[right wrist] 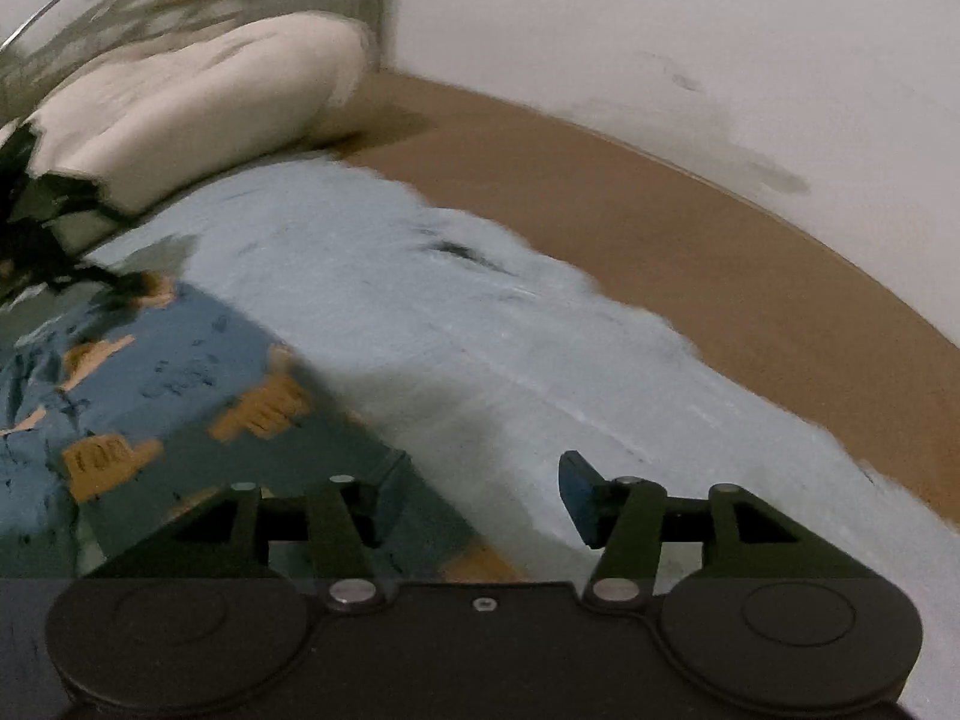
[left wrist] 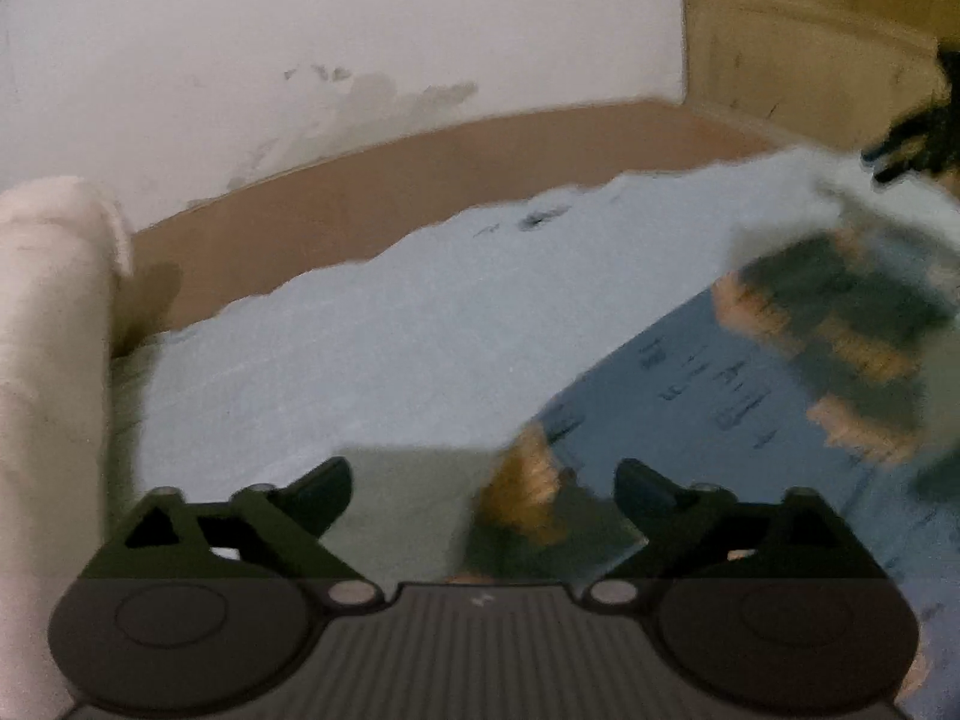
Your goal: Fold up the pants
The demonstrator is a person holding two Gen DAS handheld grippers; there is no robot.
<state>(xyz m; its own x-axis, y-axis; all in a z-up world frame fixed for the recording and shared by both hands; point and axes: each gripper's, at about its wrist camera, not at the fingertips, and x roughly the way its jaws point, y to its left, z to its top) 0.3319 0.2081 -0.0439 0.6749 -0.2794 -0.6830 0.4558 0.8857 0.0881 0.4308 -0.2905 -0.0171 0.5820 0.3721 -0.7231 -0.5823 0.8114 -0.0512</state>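
Note:
The pants (left wrist: 720, 372) are dark blue cloth printed with orange patches, lying on a pale blue sheet (left wrist: 390, 330), blurred at the right of the left wrist view. My left gripper (left wrist: 483, 486) stands wide open just above their near edge, its pads touching nothing. In the right wrist view the pants (right wrist: 180, 372) lie at the lower left on the sheet (right wrist: 450, 312). My right gripper (right wrist: 483, 492) is open, its left finger over the pants' edge and its right finger over the sheet, with nothing pinched.
A pale pillow (left wrist: 48, 300) (right wrist: 210, 96) lies at the head of the bed. Bare brown mattress (left wrist: 420, 168) (right wrist: 660, 210) runs along the white wall (left wrist: 300, 30). A wooden panel (left wrist: 810, 30) stands at the far right. A dark blurred shape (right wrist: 36, 210) sits at the left edge.

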